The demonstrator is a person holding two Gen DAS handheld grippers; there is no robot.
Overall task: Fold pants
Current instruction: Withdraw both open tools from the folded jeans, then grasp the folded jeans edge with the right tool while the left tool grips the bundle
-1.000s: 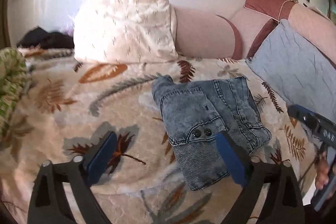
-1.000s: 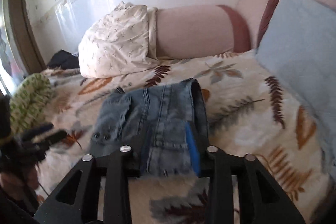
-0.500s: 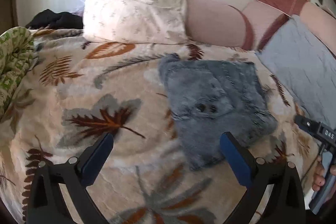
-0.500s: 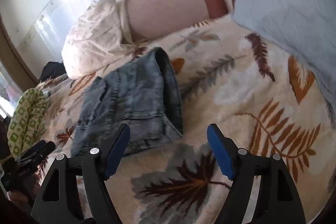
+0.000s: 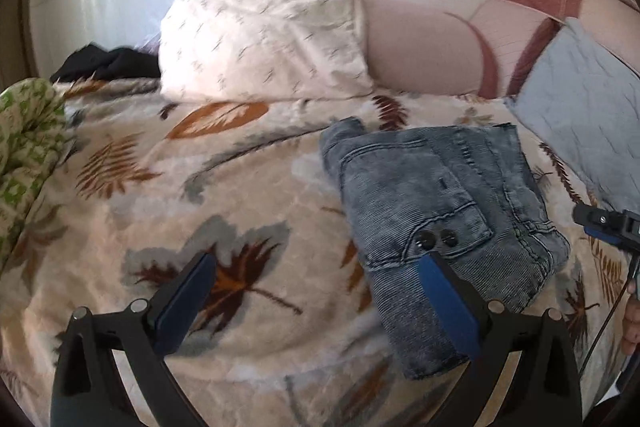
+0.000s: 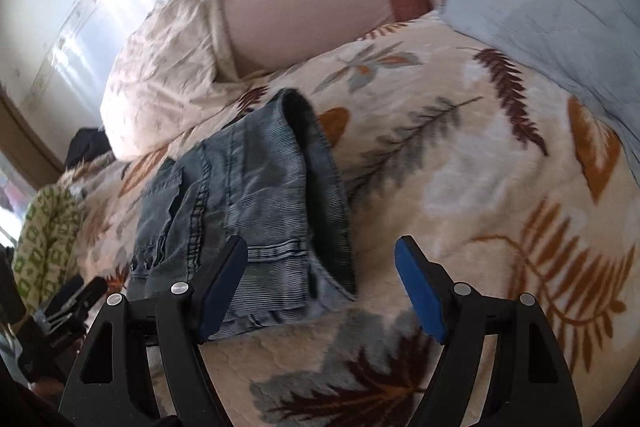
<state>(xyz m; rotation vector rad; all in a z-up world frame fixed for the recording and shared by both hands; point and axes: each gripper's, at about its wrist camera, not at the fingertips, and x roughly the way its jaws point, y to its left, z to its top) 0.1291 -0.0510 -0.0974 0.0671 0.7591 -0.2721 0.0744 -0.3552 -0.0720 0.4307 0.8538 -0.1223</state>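
Note:
The blue denim pants [image 5: 436, 211] lie folded into a compact stack on the leaf-print bedspread [image 5: 200, 211], with two dark buttons showing on the pocket flap. My left gripper [image 5: 316, 267] stands open at the near left edge of the stack, its right blue pad [image 5: 444, 299] over the denim corner and nothing pinched. In the right wrist view the pants [image 6: 248, 203] lie left of centre. My right gripper [image 6: 322, 263] is open, its left pad [image 6: 224, 287] over the stack's near hem and its right pad [image 6: 420, 291] over the bedspread [image 6: 460, 163].
A cream pillow [image 5: 264, 35] and a pink bolster [image 5: 420, 47] lie at the head of the bed. A pale blue quilted cushion [image 5: 580, 123] leans at the right. Green patterned cloth [image 5: 24, 139] is bunched at the left edge, dark clothing [image 5: 108, 63] behind it.
My right gripper let go of the pants' near hem, opened wide and rolled. Both grippers sank a little toward the bed. The folded pants stayed put.

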